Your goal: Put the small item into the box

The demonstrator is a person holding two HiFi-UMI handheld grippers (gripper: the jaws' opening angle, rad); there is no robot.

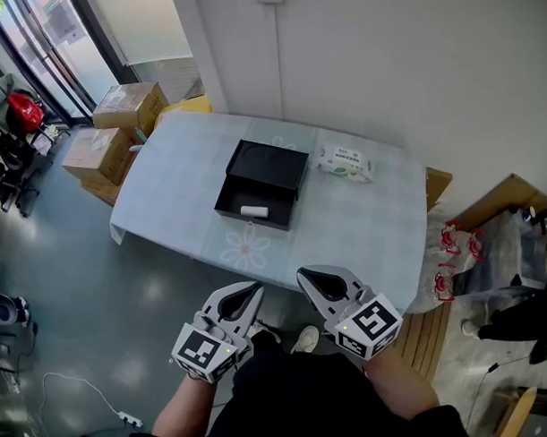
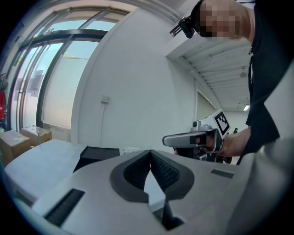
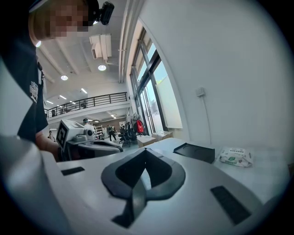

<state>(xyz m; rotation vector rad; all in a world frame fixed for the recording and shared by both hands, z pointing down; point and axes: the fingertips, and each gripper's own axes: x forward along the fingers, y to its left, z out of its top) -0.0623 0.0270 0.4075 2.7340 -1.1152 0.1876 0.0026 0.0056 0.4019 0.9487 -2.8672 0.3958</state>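
Note:
An open black box stands in the middle of the table, its lid laid back behind it. A small white roll-shaped item lies inside the box. Both grippers hang close to my body, short of the table's front edge and well away from the box. My left gripper is shut with nothing in it. My right gripper is also shut and empty. From the left gripper view the box lies ahead on the left, and from the right gripper view the box sits ahead on the right.
A pack of wet wipes lies on the table right of the box. Cardboard boxes stand on the floor at the table's left end. A wooden crate and plastic bags sit at its right end.

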